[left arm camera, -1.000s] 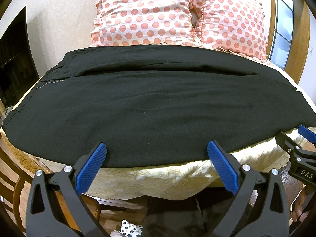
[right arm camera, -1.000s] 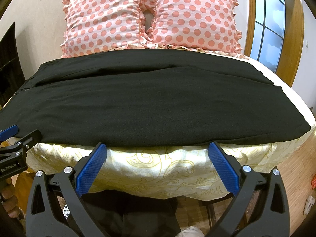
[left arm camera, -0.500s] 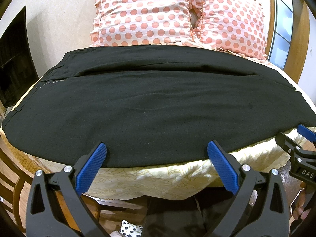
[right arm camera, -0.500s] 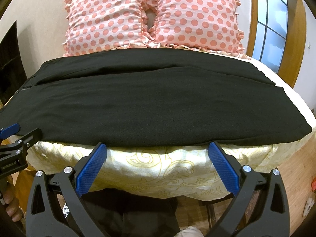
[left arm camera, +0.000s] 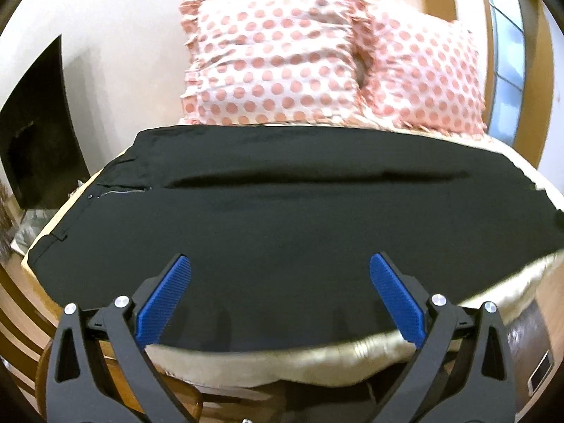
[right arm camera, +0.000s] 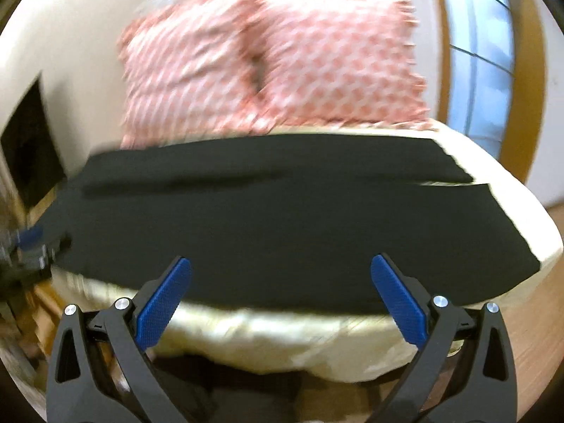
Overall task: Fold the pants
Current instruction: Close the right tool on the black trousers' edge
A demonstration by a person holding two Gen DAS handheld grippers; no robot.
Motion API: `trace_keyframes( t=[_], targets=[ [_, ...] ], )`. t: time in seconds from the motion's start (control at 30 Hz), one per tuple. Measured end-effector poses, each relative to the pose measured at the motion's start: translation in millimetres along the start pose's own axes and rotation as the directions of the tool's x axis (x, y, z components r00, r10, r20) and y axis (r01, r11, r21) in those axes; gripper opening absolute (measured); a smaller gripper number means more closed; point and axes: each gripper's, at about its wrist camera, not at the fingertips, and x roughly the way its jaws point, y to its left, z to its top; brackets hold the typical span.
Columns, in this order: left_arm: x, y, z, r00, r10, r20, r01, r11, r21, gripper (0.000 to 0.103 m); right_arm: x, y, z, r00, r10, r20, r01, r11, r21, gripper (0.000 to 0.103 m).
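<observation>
Black pants [left arm camera: 282, 218] lie spread flat across the bed [left arm camera: 352, 363], waistband end toward the bed's left side, leg ends toward its right. Two polka-dot pillows [left arm camera: 275, 60] sit behind the pants. Both the left claw [left arm camera: 280, 269] and right claw [right arm camera: 281, 270] are wide apart, gripping nothing, at the pants' near edge. Right view's pretty blurry.

My right wrist view is smeared with motion blur: the pillows [right arm camera: 271, 67] lose their dots, and the left gripper [right arm camera: 31, 246] at nine o'clock is only a dark streak. In the left view, the pants [left arm camera: 282, 218] run off at three o'clock
</observation>
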Motion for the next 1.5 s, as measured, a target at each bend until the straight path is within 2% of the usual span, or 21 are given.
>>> trace_keyframes(
  t=[0.1, 0.23, 0.33, 0.4, 0.5, 0.53, 0.57, 0.67, 0.8, 0.9, 1.0, 1.07, 1.13, 1.17, 1.23, 1.3, 1.33, 1.37, 1.4, 1.43, 1.5],
  targets=[
    [17.3, 8.4, 22.8, 0.999, 0.029, -0.024, -0.03, 0.999, -0.019, 0.101, 16.9, -30.8, 38.5, 0.999, -0.015, -0.032, 0.019, 0.991, 0.132, 0.102],
    [37.1, 17.8, 51.5, 0.997, 0.074, -0.012, -0.074, 0.997, -0.023, 0.101, 56.4, -56.6, 85.9, 0.993, -0.103, -0.054, 0.112, 0.977, 0.182, 0.102],
    [53.9, 26.0, 68.2, 0.995, 0.099, 0.004, -0.099, 0.995, -0.031, 0.101, 109.0, -84.1, 121.7, 0.973, -0.19, -0.132, 0.217, 0.948, 0.232, 0.102],
    [67.9, 30.8, 76.8, 0.992, 0.122, 0.012, -0.122, 0.992, -0.032, 0.101, 137.0, -101.9, 135.3, 0.959, -0.214, -0.186, 0.261, 0.923, 0.282, 0.093],
    [86.6, 39.0, 82.2, 0.992, 0.126, 0.008, -0.125, 0.991, -0.05, 0.101, 184.1, -127.6, 153.5, 0.929, -0.263, -0.26, 0.343, 0.874, 0.344, 0.083],
    [94.7, 43.2, 82.9, 0.995, 0.101, -0.004, -0.101, 0.992, -0.072, 0.101, 198.5, -133.3, 158.8, 0.916, -0.288, -0.278, 0.375, 0.861, 0.344, 0.079],
    [100.4, 46.5, 82.1, 0.997, 0.07, -0.018, -0.071, 0.993, -0.091, 0.101, 215.6, -139.2, 164.7, 0.895, -0.331, -0.299, 0.424, 0.84, 0.338, 0.074],
    [114.6, 52.5, 77.9, 0.997, -0.021, -0.074, 0.011, 0.992, -0.129, 0.101, 253.8, -157.5, 177.8, 0.841, -0.409, -0.355, 0.525, 0.777, 0.347, 0.067],
    [119.7, 57.0, 74.5, 0.993, -0.082, -0.088, 0.067, 0.985, -0.16, 0.101, 288.7, -177.7, 194.6, 0.81, -0.434, -0.395, 0.577, 0.712, 0.401, 0.063],
    [123.0, 58.8, 73.2, 0.99, -0.095, -0.1, 0.076, 0.981, -0.176, 0.101, 307.2, -179.3, 205.4, 0.791, -0.463, -0.4, 0.605, 0.69, 0.397, 0.063],
    [125.8, 61.3, 72.4, 0.988, -0.109, -0.109, 0.087, 0.977, -0.195, 0.101, 322.1, -183.5, 206.8, 0.737, -0.518, -0.435, 0.668, 0.656, 0.351, 0.061],
    [127.2, 64.0, 71.8, 0.986, -0.122, -0.113, 0.096, 0.972, -0.212, 0.101, 326.0, -190.7, 199.4, 0.712, -0.529, -0.462, 0.694, 0.635, 0.341, 0.056],
    [129.0, 66.6, 71.8, 0.984, -0.131, -0.119, 0.101, 0.968, -0.232, 0.101, 321.6, -191.3, 194.0, 0.72, -0.54, -0.436, 0.688, 0.637, 0.347, 0.052],
    [129.7, 68.0, 71.5, 0.983, -0.136, -0.121, 0.104, 0.965, -0.24, 0.101, 319.6, -191.7, 191.2, 0.715, -0.552, -0.429, 0.693, 0.638, 0.335, 0.046],
    [131.3, 70.4, 71.2, 0.982, -0.143, -0.126, 0.107, 0.961, -0.256, 0.101, 314.6, -192.1, 186.9, 0.736, -0.547, -0.399, 0.673, 0.659, 0.337, 0.041],
    [132.2, 71.9, 70.8, 0.981, -0.143, -0.129, 0.105, 0.958, -0.267, 0.101, 306.0, -194.3, 183.1, 0.756, -0.533, -0.381, 0.652, 0.669, 0.357, 0.028],
    [132.5, 72.5, 70.6, 0.981, -0.144, -0.13, 0.104, 0.957, -0.272, 0.101, 301.1, -197.9, 181.5, 0.772, -0.515, -0.373, 0.634, 0.672, 0.383, 0.026],
    [132.9, 72.9, 70.9, 0.981, -0.143, -0.131, 0.103, 0.956, -0.274, 0.101, 295.4, -203.8, 180.5, 0.798, -0.483, -0.36, 0.602, 0.676, 0.426, 0.02],
    [132.7, 73.0, 70.6, 0.981, -0.142, -0.131, 0.101, 0.956, -0.276, 0.101, 288.6, -209.3, 178.5, 0.829, -0.444, -0.339, 0.558, 0.678, 0.477, 0.011],
    [132.5, 72.9, 70.5, 0.981, -0.14, -0.131, 0.099, 0.956, -0.276, 0.101, 280.3, -215.5, 176.2, 0.865, -0.398, -0.306, 0.502, 0.684, 0.529, 0.008],
    [132.0, 72.8, 70.2, 0.982, -0.137, -0.131, 0.097, 0.957, -0.275, 0.101, 266.6, -221.9, 174.8, 0.892, -0.373, -0.255, 0.451, 0.691, 0.565, 0.007]
  ],
)
